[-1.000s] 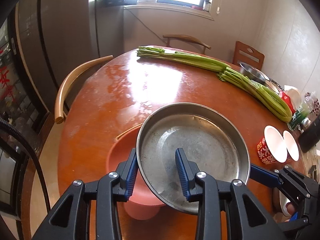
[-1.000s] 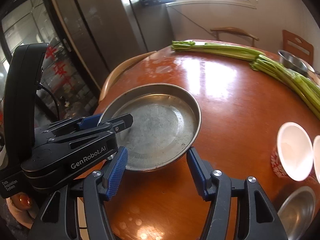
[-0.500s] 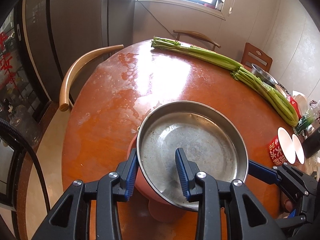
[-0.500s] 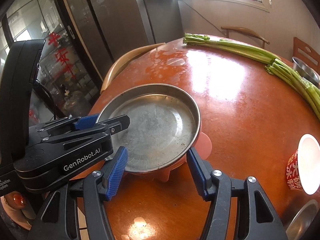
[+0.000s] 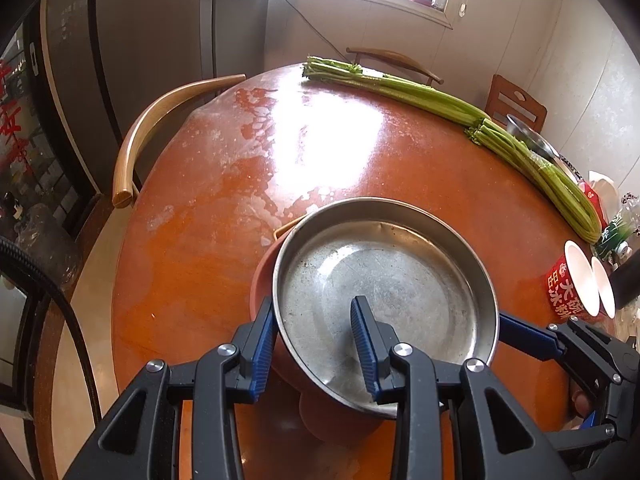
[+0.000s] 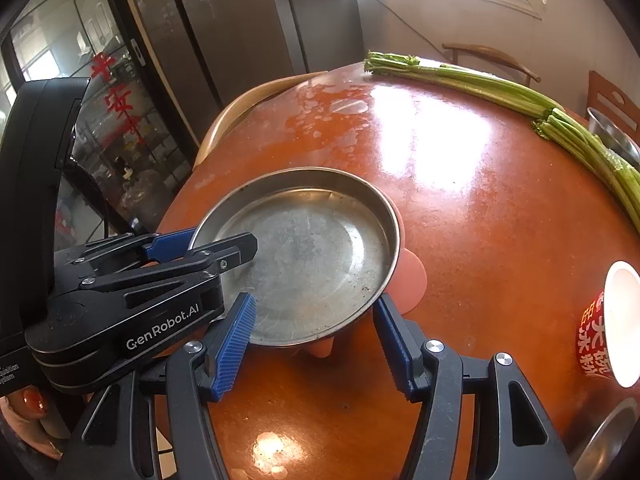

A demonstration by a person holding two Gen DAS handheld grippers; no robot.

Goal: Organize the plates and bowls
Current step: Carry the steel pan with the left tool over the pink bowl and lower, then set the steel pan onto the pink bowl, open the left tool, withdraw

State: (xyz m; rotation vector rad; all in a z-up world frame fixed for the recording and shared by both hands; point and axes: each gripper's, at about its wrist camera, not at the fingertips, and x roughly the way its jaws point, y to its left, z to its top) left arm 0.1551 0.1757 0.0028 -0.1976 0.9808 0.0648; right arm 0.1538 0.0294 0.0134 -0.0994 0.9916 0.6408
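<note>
While the left gripper (image 5: 314,350) clamps the rim of the steel plate (image 5: 384,292), plate sitting over a pink bowl (image 6: 412,276) on the round table (image 5: 360,152); right gripper (image 6: 312,344) straddling the plate's near edge, pads apparently clear; celery (image 5: 440,104) beyond.

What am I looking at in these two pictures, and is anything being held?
No robot: a person carries a hand-held gripper in each hand, each with a camera looking along its blue fingers. In the left view, the left gripper clamps the rim of a steel plate, which sits over a pink bowl on the round table. The right view shows the right gripper straddling the plate's near edge, with visible gaps; whether it grips is unclear. Also on the table: celery stalks and a red paper cup.
</note>
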